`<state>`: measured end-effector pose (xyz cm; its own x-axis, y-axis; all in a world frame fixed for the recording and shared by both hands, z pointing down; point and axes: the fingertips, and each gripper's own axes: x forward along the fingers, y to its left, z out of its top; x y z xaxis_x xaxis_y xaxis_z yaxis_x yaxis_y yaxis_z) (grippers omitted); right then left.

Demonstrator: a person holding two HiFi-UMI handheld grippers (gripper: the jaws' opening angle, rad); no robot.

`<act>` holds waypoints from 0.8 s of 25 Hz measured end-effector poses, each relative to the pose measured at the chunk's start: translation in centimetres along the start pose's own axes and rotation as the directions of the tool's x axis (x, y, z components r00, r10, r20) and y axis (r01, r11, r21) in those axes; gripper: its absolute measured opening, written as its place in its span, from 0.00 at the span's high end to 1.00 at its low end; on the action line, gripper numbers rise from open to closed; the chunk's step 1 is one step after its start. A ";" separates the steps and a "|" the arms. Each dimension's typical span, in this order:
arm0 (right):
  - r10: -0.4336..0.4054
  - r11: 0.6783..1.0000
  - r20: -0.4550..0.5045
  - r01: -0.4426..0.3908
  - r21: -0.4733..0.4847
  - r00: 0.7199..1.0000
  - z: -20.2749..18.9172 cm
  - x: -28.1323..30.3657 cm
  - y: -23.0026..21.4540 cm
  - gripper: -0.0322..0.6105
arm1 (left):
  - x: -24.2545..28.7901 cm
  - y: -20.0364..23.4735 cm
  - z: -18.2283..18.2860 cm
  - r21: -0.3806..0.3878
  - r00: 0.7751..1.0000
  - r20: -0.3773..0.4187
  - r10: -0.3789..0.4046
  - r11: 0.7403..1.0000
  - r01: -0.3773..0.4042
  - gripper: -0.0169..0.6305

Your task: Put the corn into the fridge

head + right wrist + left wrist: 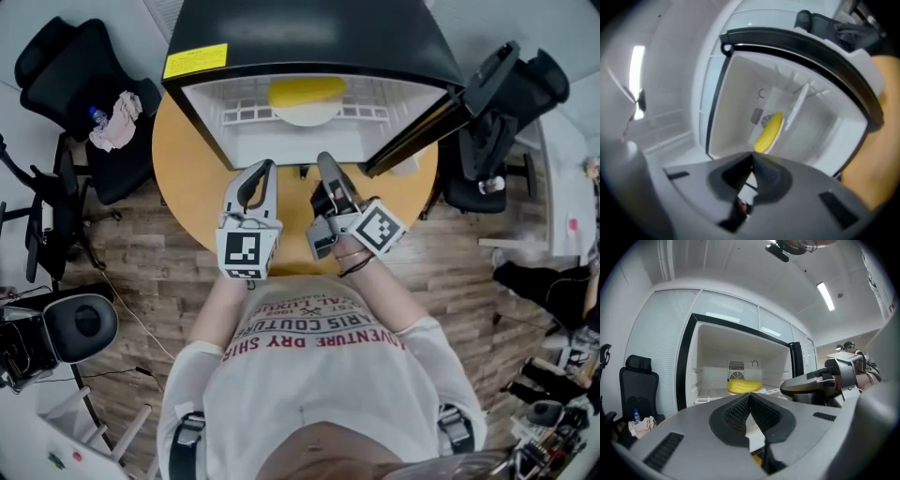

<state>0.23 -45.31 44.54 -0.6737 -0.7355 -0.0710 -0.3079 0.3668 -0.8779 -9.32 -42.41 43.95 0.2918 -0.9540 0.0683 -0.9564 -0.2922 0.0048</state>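
The yellow corn (307, 92) lies on a white plate (307, 115) on the shelf inside the open black fridge (309, 33). Both gripper views show the corn (744, 386) (769, 132) straight ahead, deep in the white interior. My left gripper (265, 169) and right gripper (325, 161) are side by side in front of the fridge opening, outside it and apart from the corn. The left gripper's (750, 394) jaws meet at the tips with nothing between them. The right gripper's (752, 157) jaws are shut and empty too, and its view is rolled sideways.
The fridge stands on a round wooden table (187, 164), its door (436, 117) swung open to the right. A black chair (80, 80) with a cloth and a bottle on it stands at the left, another chair (511, 94) at the right. Gear lies on the floor around.
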 end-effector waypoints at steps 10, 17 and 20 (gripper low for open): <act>-0.101 0.674 -0.015 0.057 -0.736 0.995 1.5 -3.3 2.4 0.90 | -2.1 -2.0 1.2 0.003 1.000 0.002 0.009 1.000 -0.009 0.93; -0.082 0.390 0.021 0.051 -0.919 0.996 1.7 -3.6 3.2 0.90 | -1.9 -2.6 1.1 0.023 1.000 0.015 0.008 1.000 -0.008 0.93; -0.072 0.365 0.009 0.034 -0.931 0.997 1.5 -3.6 3.2 0.90 | -2.0 -2.8 1.4 0.030 0.999 0.038 -0.012 0.999 0.011 0.93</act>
<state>2.65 -42.33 41.25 -0.6440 -0.7650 -0.0114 -0.7605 0.6384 0.1183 -7.18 -39.82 42.36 0.3035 -0.9524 0.0299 -0.9523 -0.3042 -0.0243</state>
